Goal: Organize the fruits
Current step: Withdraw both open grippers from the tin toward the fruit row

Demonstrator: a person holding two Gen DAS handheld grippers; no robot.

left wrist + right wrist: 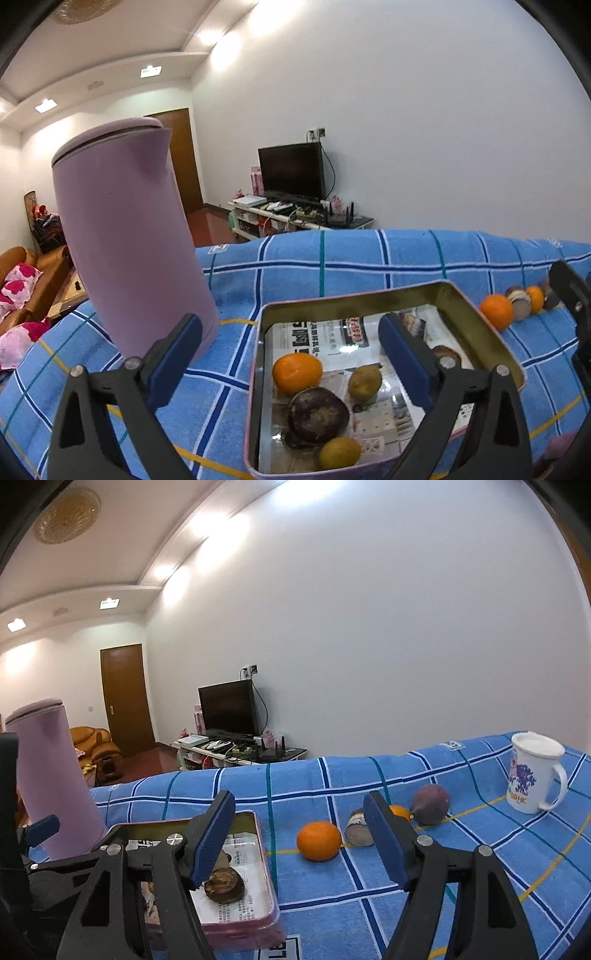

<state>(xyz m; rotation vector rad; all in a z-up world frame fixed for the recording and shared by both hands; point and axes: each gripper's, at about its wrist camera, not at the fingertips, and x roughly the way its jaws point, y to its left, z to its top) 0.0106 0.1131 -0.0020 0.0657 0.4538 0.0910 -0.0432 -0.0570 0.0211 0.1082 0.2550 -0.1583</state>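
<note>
Purple kettle (133,236) stands at nine o'clock, upright. The left gripper (291,363) gapes wide over the tin (480,317), holding nothing; four fruits inside: one orange (297,373), one dark purple fruit (318,415), two yellow-green ones. The tin's long axis runs away toward twelve. The right gripper (301,843) is parted, empty. Only its view shows the white mug (535,777) at two o'clock.

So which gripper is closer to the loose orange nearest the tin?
Right. The right gripper is open with that orange just ahead between its fingers. The left gripper hangs open over the tin, the orange off beyond the tin's right wall.
</note>
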